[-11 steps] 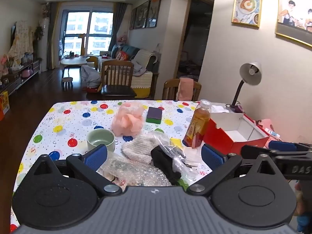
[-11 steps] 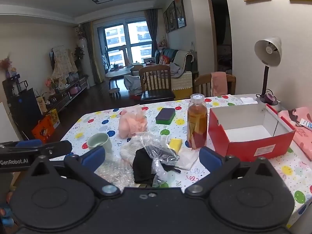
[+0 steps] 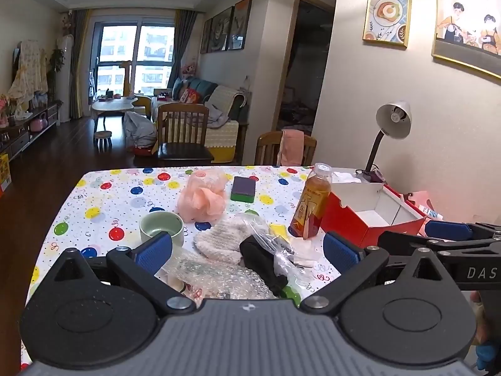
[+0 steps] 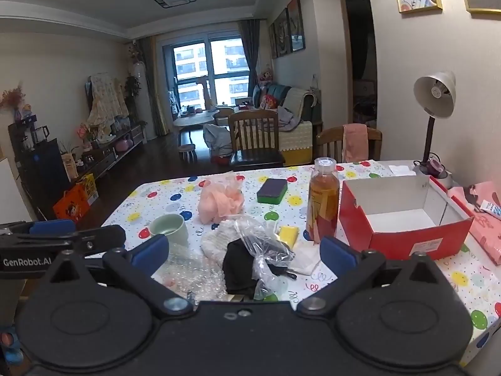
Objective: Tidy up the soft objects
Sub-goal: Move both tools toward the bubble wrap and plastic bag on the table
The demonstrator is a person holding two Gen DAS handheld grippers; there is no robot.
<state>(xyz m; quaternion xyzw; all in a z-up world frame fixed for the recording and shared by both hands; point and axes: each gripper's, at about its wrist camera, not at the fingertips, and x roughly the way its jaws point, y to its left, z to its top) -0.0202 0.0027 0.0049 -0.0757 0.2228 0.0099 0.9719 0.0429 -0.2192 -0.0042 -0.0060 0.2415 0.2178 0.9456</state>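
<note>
White bench [image 4: 162, 194] cloth carries multicoloured dots. Beside the red, white-lined box [image 4: 404, 241]: amber bottle [image 4: 323, 206], green-purple sponge [image 4: 272, 190], pink pouf [image 4: 220, 202], pale green cup [image 4: 169, 227].

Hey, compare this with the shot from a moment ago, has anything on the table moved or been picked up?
Nothing visibly changed. Both tongs, left and right, hang wide open over the pile, holding nothing. The pink mesh puff, bottle, green cup and red box sit where they were.

Both views tilted slightly lower and nearer the table [image 3: 103, 200], clutter pile otherwise unmoved
</note>
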